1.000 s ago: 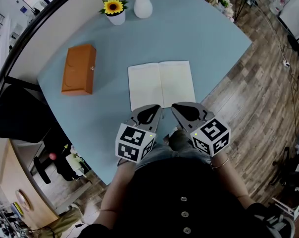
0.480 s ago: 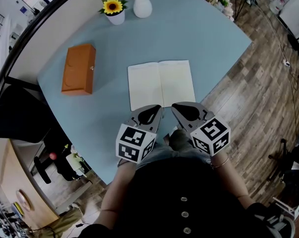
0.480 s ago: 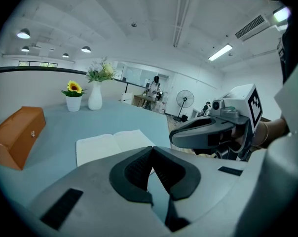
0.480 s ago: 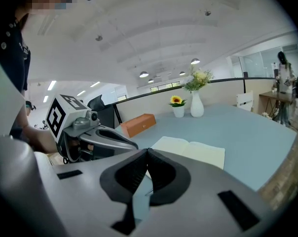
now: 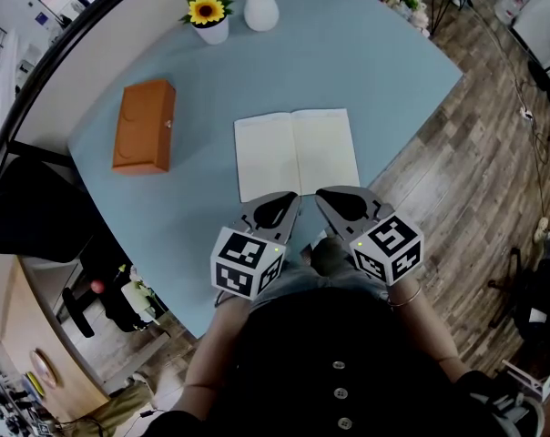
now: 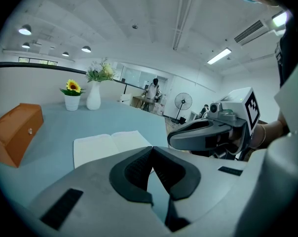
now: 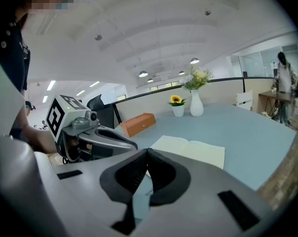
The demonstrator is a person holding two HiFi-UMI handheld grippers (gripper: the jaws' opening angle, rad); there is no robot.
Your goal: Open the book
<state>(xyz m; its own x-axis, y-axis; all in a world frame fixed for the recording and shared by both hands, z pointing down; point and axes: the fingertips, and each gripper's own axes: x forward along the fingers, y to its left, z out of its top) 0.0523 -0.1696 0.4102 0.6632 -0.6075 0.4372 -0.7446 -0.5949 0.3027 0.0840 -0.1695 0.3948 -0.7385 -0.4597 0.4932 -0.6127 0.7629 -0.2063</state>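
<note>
- Head view: the book [image 5: 296, 153] lies open and flat mid-table [image 5: 384, 71], pale matte pages up, its spine crease running 12 to 6. The task looks done.
- The left gripper [image 5: 288, 200] and right gripper [image 5: 324, 198] sit at the book's 6 o'clock by the near edge, probably parked clear of the pages.
- A boxy orange case [image 5: 145, 126] is at the book's 9 o'clock, and a sunflower pot [image 5: 209, 18] and smooth white vase [image 5: 262, 9] are around 11.
- Left gripper view: the jaws are pressed together, ribbed dark pads meeting, with nothing between. The book is beyond the tips.
- Right gripper view: the same, jaws closed tight and empty, grey plastic shells, with the book ahead at 1 o'clock.
</note>
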